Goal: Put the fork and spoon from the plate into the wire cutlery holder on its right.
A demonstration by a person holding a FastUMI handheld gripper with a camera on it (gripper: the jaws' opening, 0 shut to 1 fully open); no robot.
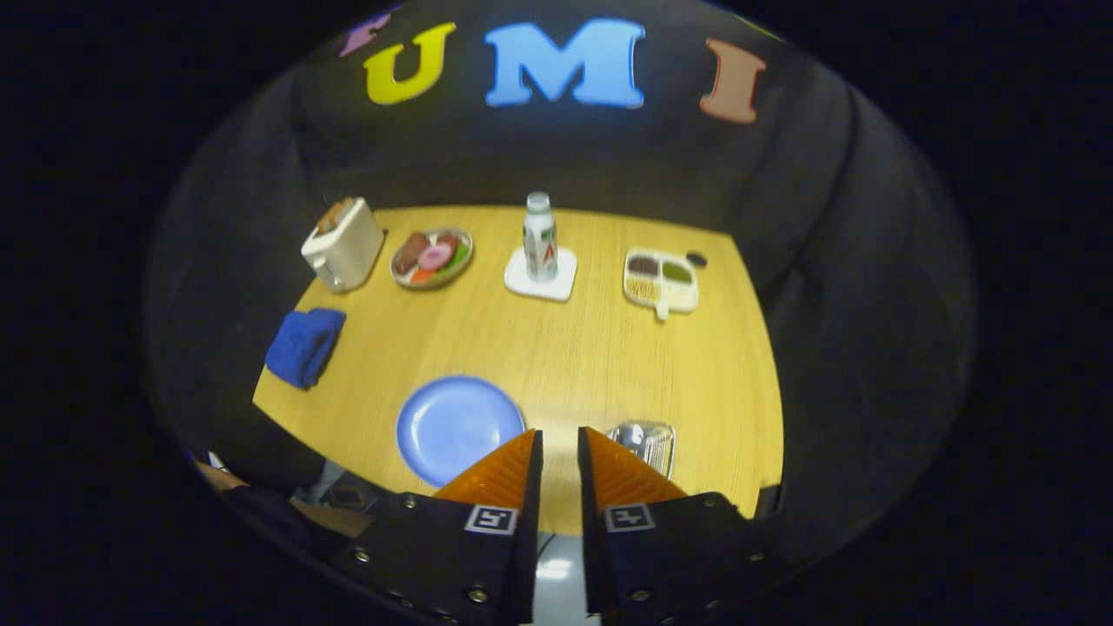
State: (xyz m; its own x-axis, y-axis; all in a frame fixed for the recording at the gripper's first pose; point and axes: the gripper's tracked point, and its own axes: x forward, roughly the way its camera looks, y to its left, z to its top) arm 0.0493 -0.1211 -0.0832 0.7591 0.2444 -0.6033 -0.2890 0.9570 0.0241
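A blue plate [454,426] lies at the near edge of a wooden table [556,356], its surface bare as far as can be seen; one finger covers its near right rim. Just to the right of the plate stands the wire cutlery holder [648,442], with something shiny inside it, too blurred to tell whether it is fork or spoon. The gripper [560,443] hangs above the table's near edge, between plate and holder, its two fingers drawn nearly together with a narrow gap and nothing held between them.

Taking the plate as landmark: to its left, near the table's side edge, lies a folded blue cloth [304,346]. Beyond the plate and to the left stands a cream toaster [343,243] with bread in its slots. Straight beyond the plate sits a small dish of mixed food [432,257]. Beyond and slightly right, a bottle [539,236] stands upright on a white square coaster [542,276]. Farther right, well apart from the plate, rests a divided tray [661,281] with food in its compartments.
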